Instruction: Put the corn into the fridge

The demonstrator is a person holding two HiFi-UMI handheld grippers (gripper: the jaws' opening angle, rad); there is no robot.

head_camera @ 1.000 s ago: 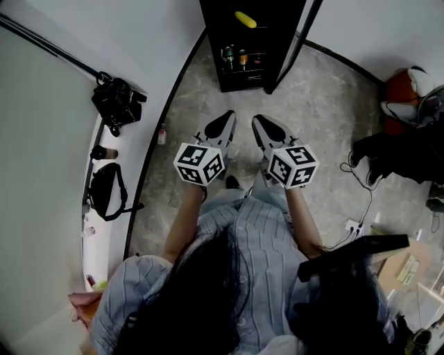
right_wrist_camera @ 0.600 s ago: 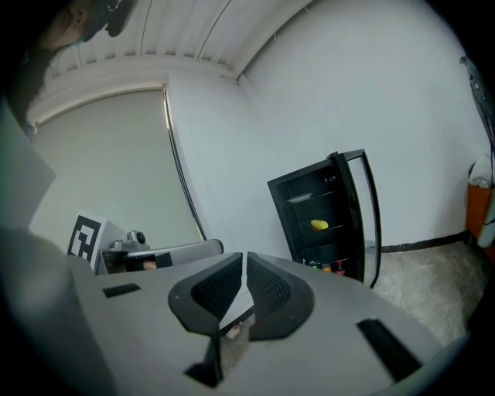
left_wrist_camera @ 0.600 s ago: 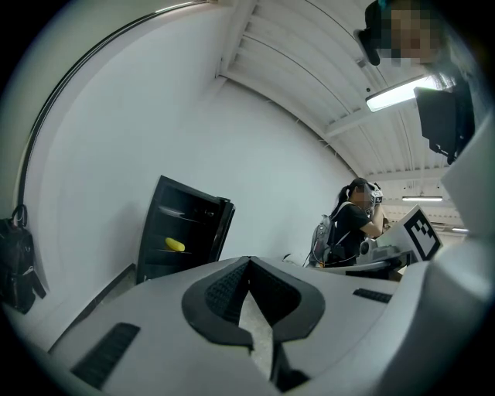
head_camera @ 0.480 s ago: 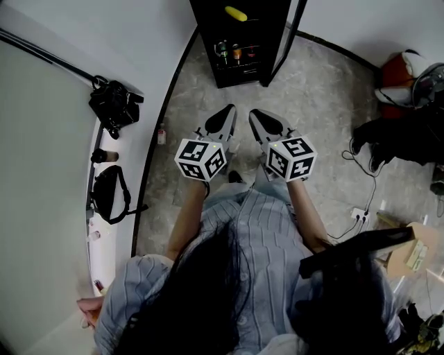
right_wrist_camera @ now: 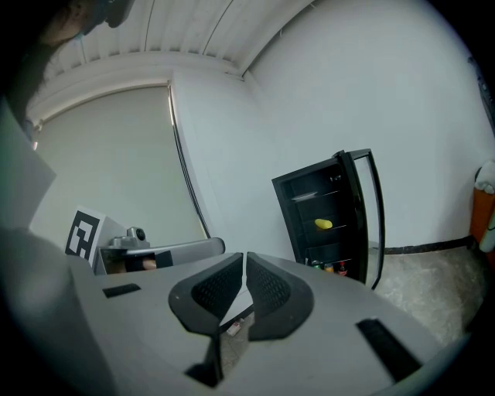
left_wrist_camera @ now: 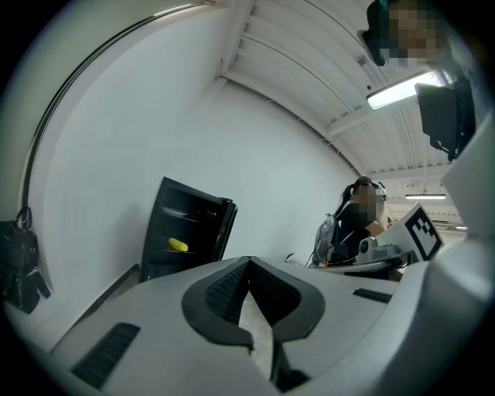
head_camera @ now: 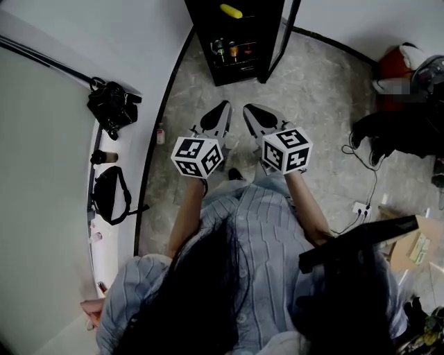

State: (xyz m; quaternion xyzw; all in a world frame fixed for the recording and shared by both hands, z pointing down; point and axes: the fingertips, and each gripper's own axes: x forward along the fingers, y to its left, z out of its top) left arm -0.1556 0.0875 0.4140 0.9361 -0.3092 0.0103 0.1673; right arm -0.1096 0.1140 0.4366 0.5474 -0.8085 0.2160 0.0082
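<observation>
Both your grippers are shut and empty. The left gripper (left_wrist_camera: pixel 247 260) has its jaw tips together with nothing between them. The right gripper (right_wrist_camera: pixel 243 255) shows only a thin slit between the pads, and nothing is held there either. In the head view you hold them side by side at waist height, left gripper (head_camera: pixel 224 105) and right gripper (head_camera: pixel 247 108), both pointing toward the fridge (head_camera: pixel 201 41) but well short of it.

The corn (head_camera: pixel 231 11) is already inside, lying on an upper shelf. It's also visible from the left gripper view (left_wrist_camera: pixel 179 245) and the right gripper view (right_wrist_camera: pixel 323 224). The fridge door (right_wrist_camera: pixel 370 216) stands open.

Bottles (head_camera: pixel 232 50) sit on a lower shelf; their labels are too small to read. The only clear print is the black-and-white square markers on your cubes: left cube (head_camera: pixel 198 156), right cube (head_camera: pixel 286 149). They're patterns, not text.

Two black bags (head_camera: pixel 113 104) are on the ledge to your left. A cable with a power strip (head_camera: pixel 357 208) lies on the floor to your right.
</observation>
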